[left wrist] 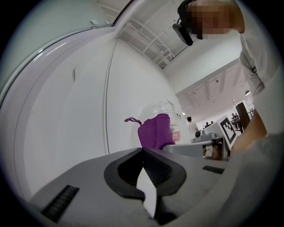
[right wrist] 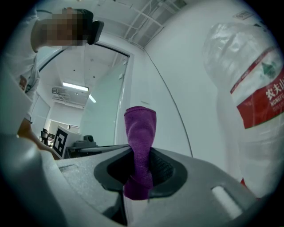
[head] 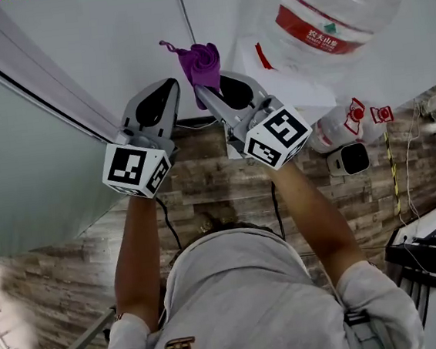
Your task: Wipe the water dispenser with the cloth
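Right gripper (right wrist: 140, 175): jaws clenched on the purple cloth (right wrist: 140, 133), a folded wad standing up out of the pads. Left gripper (left wrist: 144, 170): jaws pressed together, nothing between them, just left of the cloth at upper centre of the head view. Both were raised before a white panel. The water dispenser (head: 294, 92) with its bottle (head: 332, 10) sat upper right, not touching the cloth. My judgement: swing right, lay the wad's broad side on the casing, press lightly and grip firmly so the cloth doesn't drag out.
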